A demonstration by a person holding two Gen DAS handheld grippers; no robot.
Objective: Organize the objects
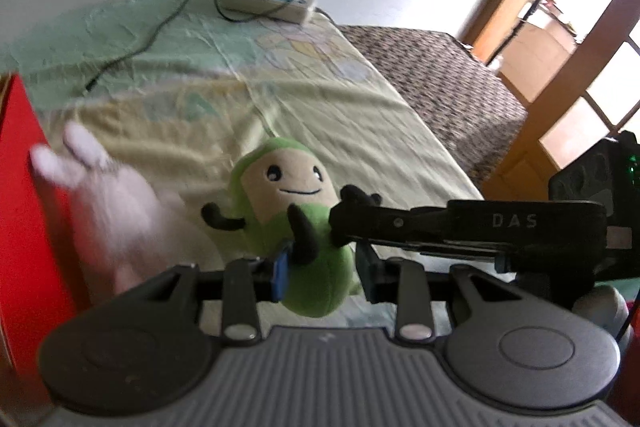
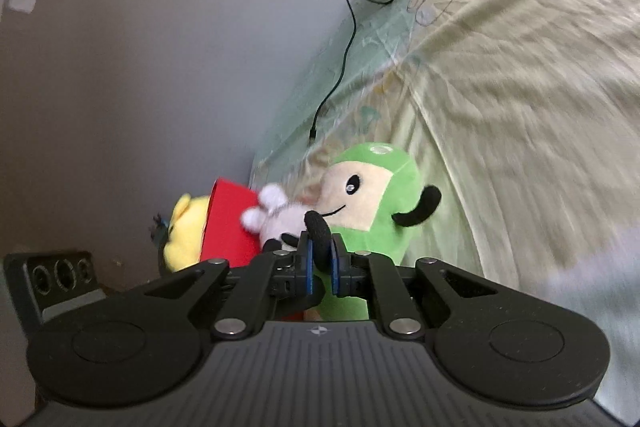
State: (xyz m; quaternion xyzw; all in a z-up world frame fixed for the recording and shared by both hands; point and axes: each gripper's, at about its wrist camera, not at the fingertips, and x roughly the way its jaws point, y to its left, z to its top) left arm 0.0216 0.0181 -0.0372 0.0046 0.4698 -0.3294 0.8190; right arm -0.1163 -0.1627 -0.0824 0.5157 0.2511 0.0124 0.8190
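While both tongs tilt downward, left tongs (image 1: 320,273) pinch green plush (image 1: 296,211) body, right tongs (image 2: 321,269) clamp its arm.

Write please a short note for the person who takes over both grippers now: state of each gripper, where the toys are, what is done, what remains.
Left gripper: shut on the green plush at its lower body.
Right gripper: shut on one black arm of the same plush.
The plush hangs above the bed sheet, held by both grippers.
Red box stands by the wall; a yellow plush is behind it and a white plush is beside it.
Done: green plush lifted.
Left: probably place it in the box, then the white one.
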